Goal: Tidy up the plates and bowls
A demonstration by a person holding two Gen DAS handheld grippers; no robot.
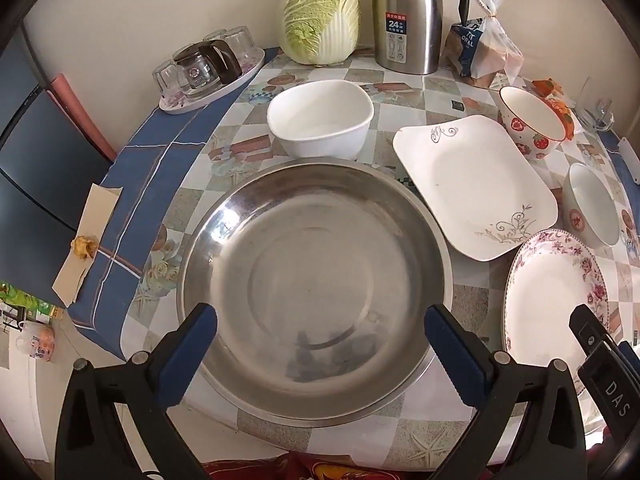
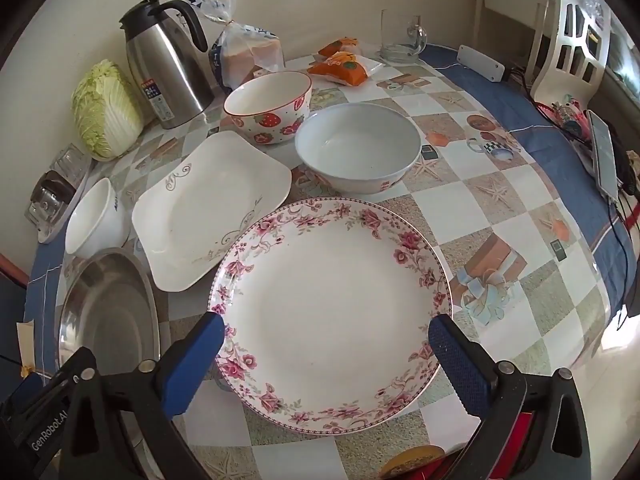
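My left gripper (image 1: pixel 320 316) is open and empty above the near side of a big steel basin (image 1: pixel 316 280), which also shows in the right wrist view (image 2: pixel 108 312). My right gripper (image 2: pixel 326 326) is open and empty over a round floral plate (image 2: pixel 332 308), also seen in the left wrist view (image 1: pixel 556 300). A square white plate (image 1: pixel 476 188) (image 2: pixel 212 208) lies between them. A white square bowl (image 1: pixel 320 120) (image 2: pixel 96 220), a strawberry bowl (image 1: pixel 532 124) (image 2: pixel 268 108) and a pale round bowl (image 1: pixel 588 208) (image 2: pixel 358 148) stand behind.
At the back stand a cabbage (image 1: pixel 320 12), a steel jug (image 1: pixel 408 16), a bread bag (image 1: pixel 484 48), a tray of glasses (image 1: pixel 208 68), snack packets (image 2: pixel 340 64) and a glass mug (image 2: pixel 400 36). A phone (image 2: pixel 604 156) and cables lie at the right table edge.
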